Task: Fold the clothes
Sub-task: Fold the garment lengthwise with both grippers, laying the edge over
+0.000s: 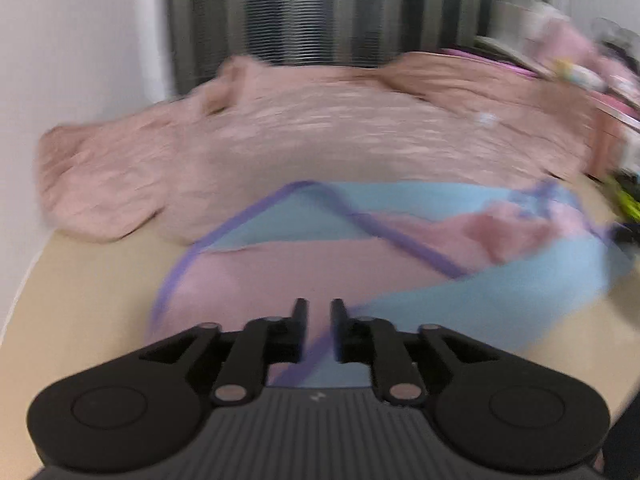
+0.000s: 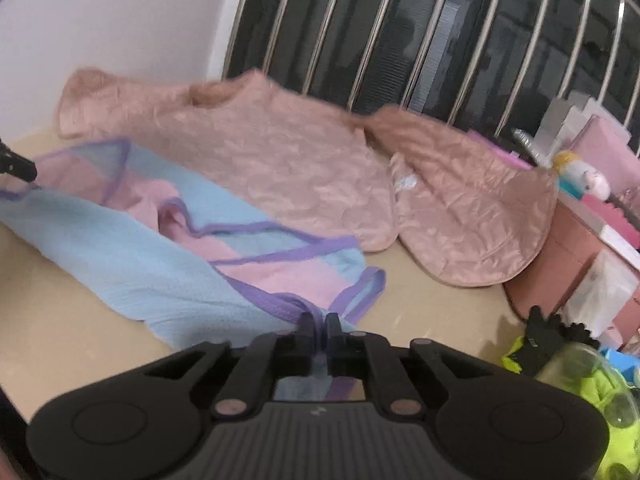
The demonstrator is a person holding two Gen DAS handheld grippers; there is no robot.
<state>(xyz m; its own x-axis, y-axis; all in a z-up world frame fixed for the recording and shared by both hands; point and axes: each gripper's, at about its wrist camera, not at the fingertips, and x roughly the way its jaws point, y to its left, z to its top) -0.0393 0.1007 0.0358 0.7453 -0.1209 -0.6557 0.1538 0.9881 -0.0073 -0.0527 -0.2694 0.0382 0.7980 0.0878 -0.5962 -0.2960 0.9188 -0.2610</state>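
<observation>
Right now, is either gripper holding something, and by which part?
The right gripper pinches the pink-and-blue garment by its purple hem. The left gripper stands slightly open over it; a hold cannot be told.

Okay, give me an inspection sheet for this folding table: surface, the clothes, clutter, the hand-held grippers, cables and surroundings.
Surface: beige tabletop, bare at the near edge.
Job's things: blue and pink garment with purple trim, crumpled, nearest; peach quilted top spread out behind it, touching its far edge.
Clutter: pink boxes, a small plush toy, neon-yellow items at the right edge.
Grippers: left hand-held gripper slightly open over the garment, purple trim running under the gap; right hand-held gripper nearly closed, purple trim between its fingers.
Cables: nothing seen.
Surroundings: white wall, metal bars before a dark window.
</observation>
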